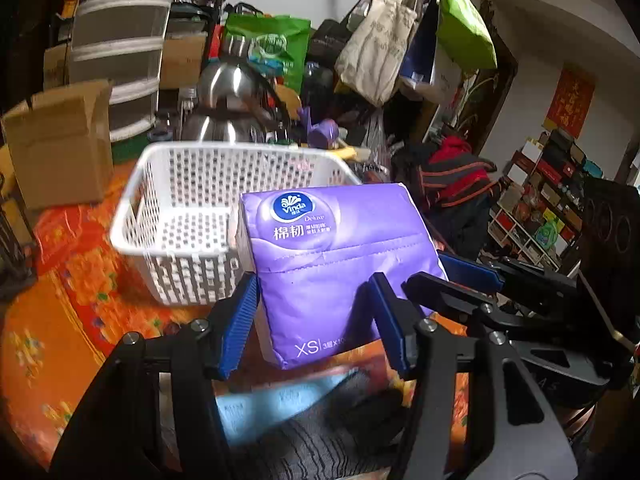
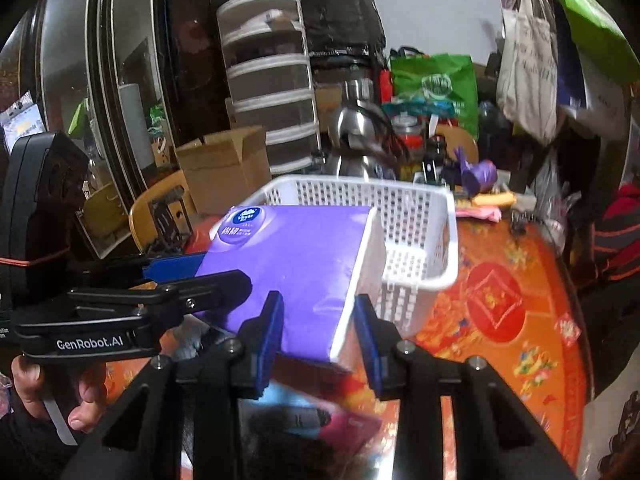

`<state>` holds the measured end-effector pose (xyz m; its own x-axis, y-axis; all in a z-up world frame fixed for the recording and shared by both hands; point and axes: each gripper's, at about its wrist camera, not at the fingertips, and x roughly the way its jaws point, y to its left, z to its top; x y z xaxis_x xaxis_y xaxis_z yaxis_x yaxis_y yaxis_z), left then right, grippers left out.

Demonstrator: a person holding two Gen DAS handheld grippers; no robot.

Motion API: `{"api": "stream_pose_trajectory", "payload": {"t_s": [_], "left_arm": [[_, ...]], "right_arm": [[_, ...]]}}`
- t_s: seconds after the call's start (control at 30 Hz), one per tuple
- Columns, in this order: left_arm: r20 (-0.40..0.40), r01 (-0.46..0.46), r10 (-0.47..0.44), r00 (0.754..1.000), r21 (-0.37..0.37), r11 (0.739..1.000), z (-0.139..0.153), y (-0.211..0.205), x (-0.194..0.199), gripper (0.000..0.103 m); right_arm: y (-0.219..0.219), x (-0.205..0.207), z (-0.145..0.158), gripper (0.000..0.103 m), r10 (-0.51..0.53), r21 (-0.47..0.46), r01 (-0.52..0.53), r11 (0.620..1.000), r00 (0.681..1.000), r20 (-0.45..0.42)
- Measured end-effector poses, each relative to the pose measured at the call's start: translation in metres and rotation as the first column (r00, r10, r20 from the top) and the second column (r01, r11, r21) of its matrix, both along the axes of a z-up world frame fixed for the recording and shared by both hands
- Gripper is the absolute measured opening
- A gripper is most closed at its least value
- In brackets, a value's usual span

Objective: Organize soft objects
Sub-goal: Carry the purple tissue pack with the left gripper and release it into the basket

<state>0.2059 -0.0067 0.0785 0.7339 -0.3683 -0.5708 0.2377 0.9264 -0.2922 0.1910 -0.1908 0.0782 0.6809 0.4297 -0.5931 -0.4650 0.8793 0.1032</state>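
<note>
A purple Vinda tissue pack (image 1: pixel 332 256) hangs above the orange patterned tablecloth, just in front of a white perforated basket (image 1: pixel 180 200). My left gripper (image 1: pixel 316 320) is shut on the pack's near end, its blue pads denting the soft wrapper. My right gripper (image 1: pixel 460 280) clamps the pack's right side. In the right wrist view the tissue pack (image 2: pixel 296 264) sits between the blue pads of my right gripper (image 2: pixel 318 332), shut on its near corner. My left gripper (image 2: pixel 200 276) grips it from the left. The basket (image 2: pixel 440 240) stands right behind and holds nothing I can see.
Under the pack lie a light blue cloth (image 1: pixel 272 404), dark fabric (image 1: pixel 320 452) and a pink item (image 2: pixel 348 424). A cardboard box (image 1: pixel 60 144), a steel kettle (image 1: pixel 228 96), bags and clutter crowd the far table edge. A hand (image 2: pixel 80 396) holds the left gripper.
</note>
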Motion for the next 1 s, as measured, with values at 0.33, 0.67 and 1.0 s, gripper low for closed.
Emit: {"api": "stream_pose_trajectory", "payload": {"t_s": [0.33,0.67,1.0], "left_arm": [[0.063,-0.035,0.032,0.997,0.038,0.999,0.078,0.008,0.047,0.054],[0.007,-0.050,0.050,0.999,0.051,0.997,0.068,0.019,0.144,0.054],[-0.138,-0.063,0.067,0.988,0.035,0.997,-0.009,0.023,0.217,0.054]], "right_arm": [[0.011,0.041,0.063,0.035,0.009,0.002,-0.010,1.000,0.997,0.077],[0.029,0.115,0.062,0.035,0.002,-0.030,-0.001,1.000,0.999,0.046],[0.031,0.178,-0.004,0.035,-0.007,-0.049,0.003,0.999,0.997,-0.079]]}}
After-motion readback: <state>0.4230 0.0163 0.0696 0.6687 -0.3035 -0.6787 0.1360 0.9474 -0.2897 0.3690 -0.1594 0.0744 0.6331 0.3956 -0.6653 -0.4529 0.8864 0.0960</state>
